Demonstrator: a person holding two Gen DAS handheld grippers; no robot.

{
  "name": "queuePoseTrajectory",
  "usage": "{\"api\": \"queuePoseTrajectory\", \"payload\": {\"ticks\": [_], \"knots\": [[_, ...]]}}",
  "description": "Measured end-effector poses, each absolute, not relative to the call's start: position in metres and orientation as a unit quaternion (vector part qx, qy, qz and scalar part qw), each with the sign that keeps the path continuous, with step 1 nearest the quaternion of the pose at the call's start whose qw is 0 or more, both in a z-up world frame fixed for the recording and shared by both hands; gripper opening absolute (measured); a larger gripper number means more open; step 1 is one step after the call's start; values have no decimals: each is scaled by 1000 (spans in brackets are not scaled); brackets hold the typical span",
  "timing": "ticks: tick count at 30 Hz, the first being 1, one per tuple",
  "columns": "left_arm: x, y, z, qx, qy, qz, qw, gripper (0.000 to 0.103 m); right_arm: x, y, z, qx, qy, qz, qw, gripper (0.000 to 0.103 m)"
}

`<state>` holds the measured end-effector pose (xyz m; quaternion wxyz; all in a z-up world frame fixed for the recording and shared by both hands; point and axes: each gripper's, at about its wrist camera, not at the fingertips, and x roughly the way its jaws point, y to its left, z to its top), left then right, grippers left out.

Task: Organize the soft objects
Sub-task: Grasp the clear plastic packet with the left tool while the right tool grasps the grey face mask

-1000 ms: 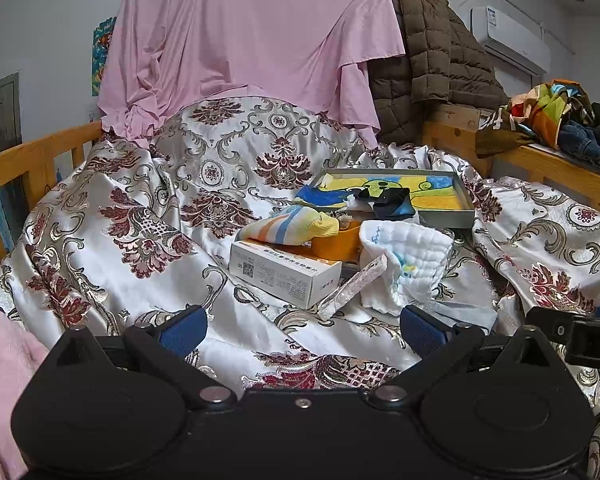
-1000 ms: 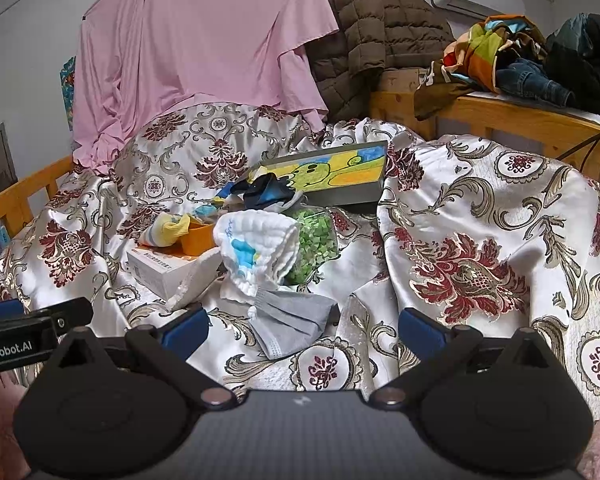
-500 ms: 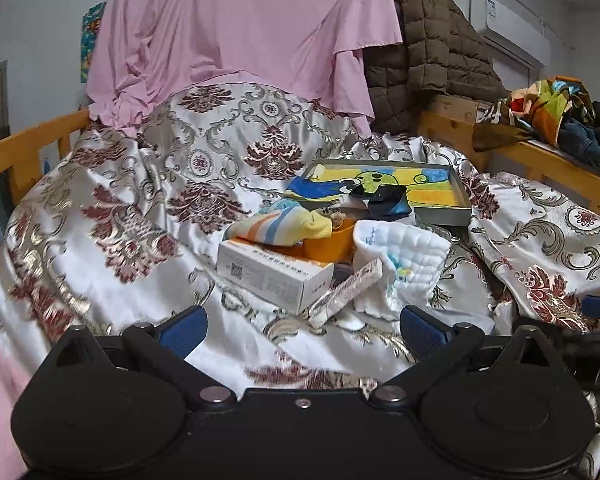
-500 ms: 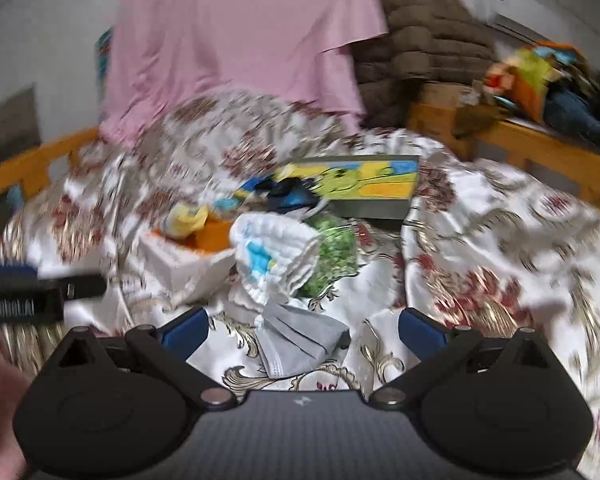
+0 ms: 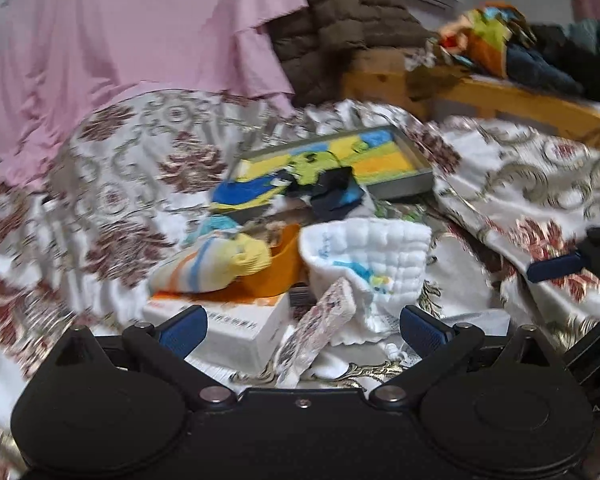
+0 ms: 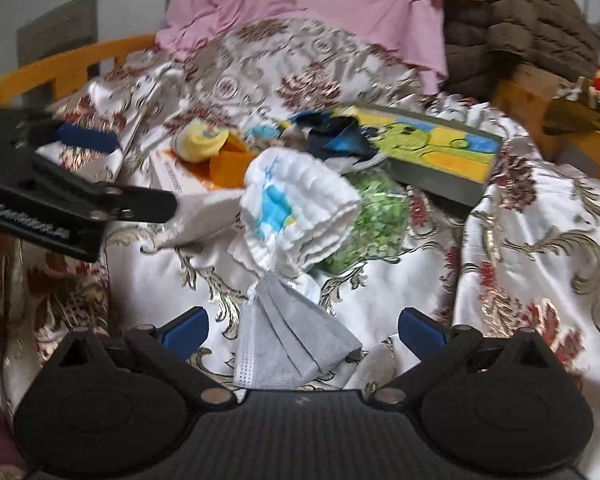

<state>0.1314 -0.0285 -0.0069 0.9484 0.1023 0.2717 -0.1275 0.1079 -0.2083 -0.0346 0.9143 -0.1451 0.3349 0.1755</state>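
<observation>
Both hand-held grippers are released and grasp nothing: the left hand-held gripper (image 5: 302,326) hangs over a white box (image 5: 236,330) and a patterned flat pack (image 5: 320,330), and the right hand-held gripper (image 6: 302,330) has a grey face mask (image 6: 292,336) lying between its spread fingers. On the flowered bedspread (image 6: 540,248), a white quilted cloth (image 6: 296,204) sits just behind the mask, touching it. A striped sock (image 5: 212,266) rests on an orange tub (image 5: 278,268) near a picture tray (image 6: 444,152).

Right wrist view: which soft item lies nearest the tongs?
The grey face mask, pleated, lying between the open right tongs. The white quilted cloth and striped sock sit farther back.
</observation>
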Motion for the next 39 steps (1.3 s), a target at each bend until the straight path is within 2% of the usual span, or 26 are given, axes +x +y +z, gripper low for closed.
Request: {"api": "queuePoseTrajectory", "payload": {"ticks": [5, 10, 24, 27, 29, 32, 36, 39], "knots": [[156, -40, -26, 136, 293, -162, 933, 102, 115, -201, -46, -178, 338, 196, 903, 102], [171, -42, -38, 141, 308, -177, 924, 100, 123, -196, -59, -201, 351, 198, 893, 95], [188, -39, -55, 120, 341, -202, 910, 75, 136, -201, -70, -179, 384, 188, 886, 77], [189, -38, -56, 116, 343, -203, 910, 66, 137, -202, -71, -176, 386, 184, 887, 70], [190, -36, -57, 109, 349, -202, 908, 54, 138, -203, -71, -174, 384, 183, 888, 65], [192, -32, -59, 93, 354, -195, 910, 44, 138, -204, -71, -169, 385, 186, 888, 59], [193, -29, -58, 83, 351, -179, 915, 35, 136, -201, -71, -174, 379, 185, 890, 42], [192, -29, -58, 92, 347, -171, 917, 30, 135, -201, -70, -174, 374, 184, 892, 36]]}}
